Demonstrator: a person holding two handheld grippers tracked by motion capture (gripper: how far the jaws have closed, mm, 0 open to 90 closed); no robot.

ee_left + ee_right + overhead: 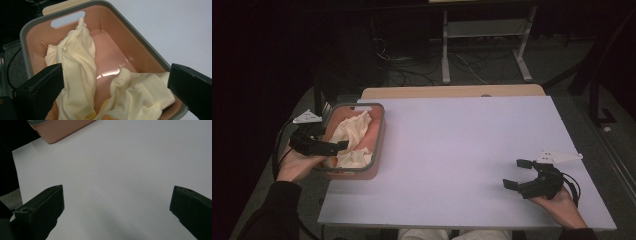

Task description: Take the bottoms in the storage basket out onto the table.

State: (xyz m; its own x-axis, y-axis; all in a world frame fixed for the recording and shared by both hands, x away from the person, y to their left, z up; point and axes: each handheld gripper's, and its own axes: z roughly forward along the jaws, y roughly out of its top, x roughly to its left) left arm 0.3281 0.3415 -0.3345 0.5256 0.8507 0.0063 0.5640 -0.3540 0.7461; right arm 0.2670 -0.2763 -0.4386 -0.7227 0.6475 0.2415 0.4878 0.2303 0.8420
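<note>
Garment (77, 67), cream knit, soft, light and limp, lay crumpled in the pink bin (381, 131) at the desk's (462, 150) left edge, best pinched at a raised fold, left tongs (343, 145) gaping above it, right tongs (514, 173) released, idle.

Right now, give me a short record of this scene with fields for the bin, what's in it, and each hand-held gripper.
container: pink bin with grey rim, at the left edge of the white table
contents: cream cloth, crumpled, part of the bin floor bare
left hand-held gripper: open, jaws over the bin's near left rim above the cloth, not closed on it
right hand-held gripper: open, low over bare table at the near right, holding nothing
</note>
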